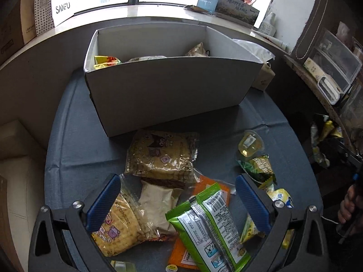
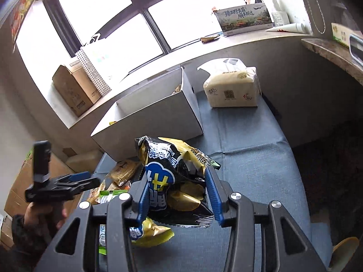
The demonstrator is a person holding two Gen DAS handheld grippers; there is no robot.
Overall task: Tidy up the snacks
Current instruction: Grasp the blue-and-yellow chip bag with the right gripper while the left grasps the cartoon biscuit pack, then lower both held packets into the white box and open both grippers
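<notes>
My left gripper (image 1: 179, 195) is open above loose snacks on the blue cloth: a green packet (image 1: 211, 226), a clear bag of yellow biscuits (image 1: 118, 222), a cream packet (image 1: 156, 206) and a brown biscuit bag (image 1: 161, 156). A white box (image 1: 172, 95) stands behind them with a few snacks inside. My right gripper (image 2: 178, 192) is shut on a black and yellow chip bag (image 2: 174, 176), held above the cloth in front of the white box (image 2: 147, 122). The left gripper (image 2: 74, 181) shows at left in the right wrist view.
A jelly cup (image 1: 250, 144) and green and yellow packets (image 1: 263, 167) lie at right on the cloth. A tissue pack (image 2: 233, 86) sits right of the box. Cardboard boxes (image 2: 72, 90) stand on the window ledge. A cluttered shelf (image 1: 329, 72) is at right.
</notes>
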